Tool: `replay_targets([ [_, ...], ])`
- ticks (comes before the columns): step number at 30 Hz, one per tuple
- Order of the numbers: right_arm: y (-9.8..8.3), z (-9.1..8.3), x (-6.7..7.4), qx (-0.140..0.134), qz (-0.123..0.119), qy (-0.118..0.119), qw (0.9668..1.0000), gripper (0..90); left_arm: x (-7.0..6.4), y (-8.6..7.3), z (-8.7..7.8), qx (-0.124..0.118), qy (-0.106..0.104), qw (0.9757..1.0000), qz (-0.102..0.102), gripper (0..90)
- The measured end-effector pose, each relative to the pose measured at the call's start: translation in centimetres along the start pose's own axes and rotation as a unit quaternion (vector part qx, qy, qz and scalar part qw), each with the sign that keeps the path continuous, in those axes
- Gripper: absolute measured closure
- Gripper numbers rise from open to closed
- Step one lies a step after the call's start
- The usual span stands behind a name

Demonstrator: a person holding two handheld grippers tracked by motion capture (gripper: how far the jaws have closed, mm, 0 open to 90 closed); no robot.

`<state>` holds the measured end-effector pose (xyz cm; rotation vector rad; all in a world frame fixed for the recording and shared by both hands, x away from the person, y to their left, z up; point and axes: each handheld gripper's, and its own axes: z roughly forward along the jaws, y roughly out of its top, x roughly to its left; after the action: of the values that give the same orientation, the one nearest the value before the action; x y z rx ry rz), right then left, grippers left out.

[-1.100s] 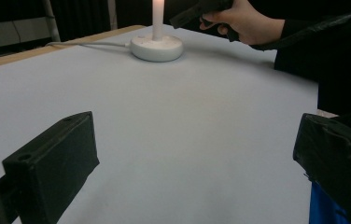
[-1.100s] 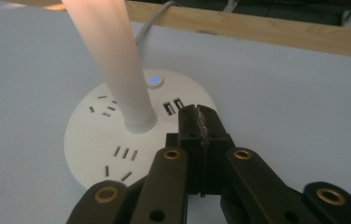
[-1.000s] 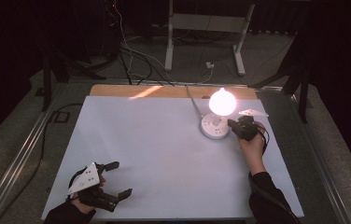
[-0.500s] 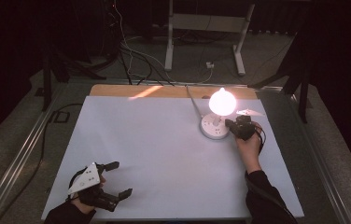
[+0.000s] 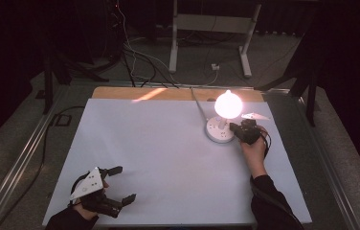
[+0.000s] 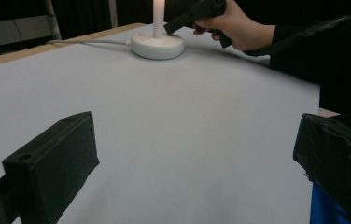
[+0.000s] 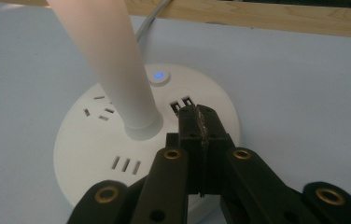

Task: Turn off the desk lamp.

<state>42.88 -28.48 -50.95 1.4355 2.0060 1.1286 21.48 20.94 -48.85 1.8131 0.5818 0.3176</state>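
Note:
A lit lamp bulb (image 5: pixel 228 104) stands on a round white socket base (image 5: pixel 218 131) at the back right of the white table sheet (image 5: pixel 168 158). In the right gripper view the base (image 7: pixel 89 149) carries a white stem (image 7: pixel 113 70), several sockets and a small button glowing blue (image 7: pixel 159 75). My right gripper (image 7: pixel 197 114) is shut with nothing between its jaws, its tips over the base's top just short of the button; from above the right gripper (image 5: pixel 238 129) sits at the base's right side. My left gripper (image 5: pixel 126 184) rests open near the front left; the left gripper (image 6: pixel 197 154) has only sheet between its jaws.
A white cable (image 5: pixel 198 106) runs from the base to the table's wooden back edge (image 5: pixel 168 94). Metal rails (image 5: pixel 20 163) flank the table. Beyond it are floor cables (image 5: pixel 135 62) and a metal stand (image 5: pixel 211 38) in a dark room.
My right gripper has edged slightly nearer the socket base. The left gripper has stayed where it was, and the lamp is lit throughout.

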Motion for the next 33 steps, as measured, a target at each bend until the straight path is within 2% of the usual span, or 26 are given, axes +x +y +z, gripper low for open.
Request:
replay_targets([
  [4,-0.2,0.1,-0.2,-0.008,0.004,0.012,0.9999,89.9,0.0,0.0,0.0,-0.001,0.0,1.0,-0.001,0.5],
  [7,-0.3,0.1,-0.2,-0.012,0.002,0.012,0.9999,89.9,0.0,0.0,0.0,-0.001,-0.002,1.0,0.001,0.5],
  [10,-0.2,0.1,-0.2,-0.008,0.013,0.011,0.9998,89.9,0.0,0.0,0.0,-0.001,-0.002,1.0,0.0,0.5],
  [12,0.1,-0.2,0.0,-0.013,0.005,0.012,0.9998,89.9,0.0,0.0,0.0,-0.002,-0.002,1.0,0.0,0.5],
  [13,0.5,-0.6,0.0,-0.022,0.005,0.01,0.9997,89.9,0.0,0.0,0.0,-0.002,-0.002,1.0,0.0,0.5],
  [19,1.1,-1.3,0.0,-0.035,0.004,0.009,0.9993,89.9,0.0,0.0,0.0,-0.001,-0.003,1.0,0.0,0.5],
  [26,1.0,-1.4,-0.3,-0.035,0.013,0.006,0.9993,89.8,0.0,0.0,0.0,-0.002,-0.002,1.0,-0.001,0.5],
  [33,0.6,-0.8,-0.4,-0.023,0.01,0.001,0.9997,89.9,0.0,0.0,0.0,-0.001,-0.003,1.0,-0.001,0.5],
])
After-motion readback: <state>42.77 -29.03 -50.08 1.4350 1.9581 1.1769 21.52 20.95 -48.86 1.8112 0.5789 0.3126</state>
